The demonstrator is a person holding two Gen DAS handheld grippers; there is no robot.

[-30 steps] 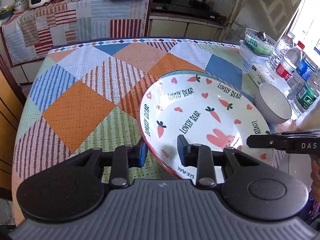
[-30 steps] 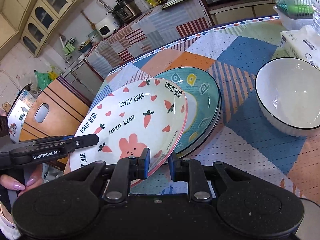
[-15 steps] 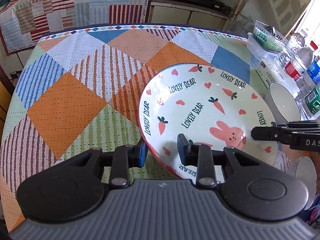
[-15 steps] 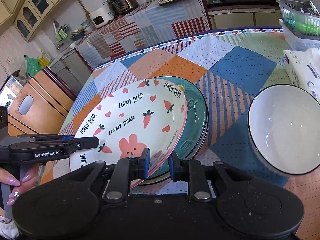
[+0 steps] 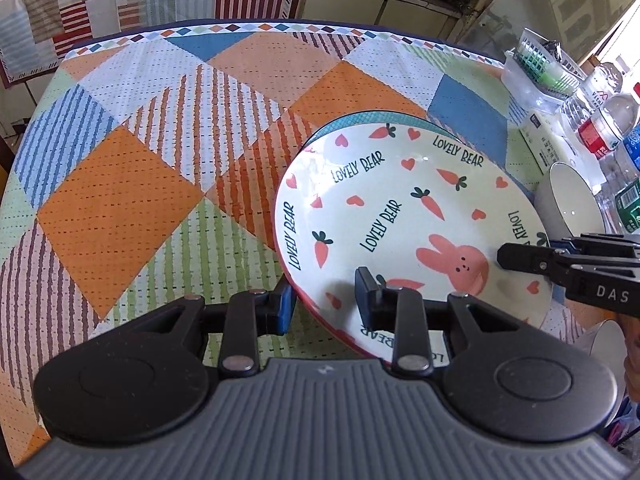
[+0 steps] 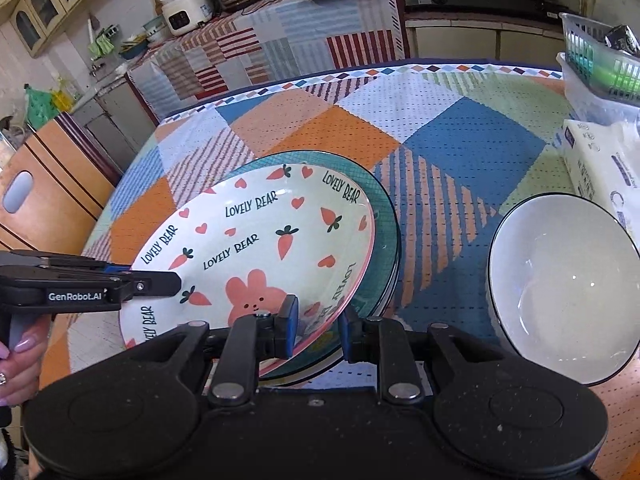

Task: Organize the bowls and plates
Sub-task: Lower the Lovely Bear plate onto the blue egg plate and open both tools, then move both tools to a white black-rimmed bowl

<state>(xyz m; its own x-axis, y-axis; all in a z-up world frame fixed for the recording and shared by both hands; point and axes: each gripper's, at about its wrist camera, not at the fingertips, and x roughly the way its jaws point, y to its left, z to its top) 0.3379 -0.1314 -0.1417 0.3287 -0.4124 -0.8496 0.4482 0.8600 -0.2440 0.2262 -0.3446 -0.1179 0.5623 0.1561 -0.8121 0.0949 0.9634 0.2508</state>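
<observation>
A white "Lovely Bear" plate [image 5: 404, 220] with a rabbit and carrots is held by both grippers over a teal plate [image 6: 380, 216] on the table. My left gripper [image 5: 326, 304] is shut on the bear plate's near rim. My right gripper [image 6: 318, 330] is shut on its opposite rim [image 6: 280, 248]. The plate is slightly tilted, almost covering the teal plate, whose edge shows in the left wrist view [image 5: 344, 120]. A white bowl [image 6: 560, 300] with a dark rim stands to the right; it also shows in the left wrist view [image 5: 572, 200].
The table has a patchwork cloth [image 5: 140, 160]. A tissue pack [image 6: 600, 168], a plastic basket [image 6: 600, 64] and water bottles [image 5: 604, 128] stand along the right edge. A glass [image 5: 604, 344] is near the right hand. A covered counter [image 6: 280, 40] stands behind.
Both grippers have lowered the bear plate further over the teal plate, which is now nearly covered. Both stay shut on it.
</observation>
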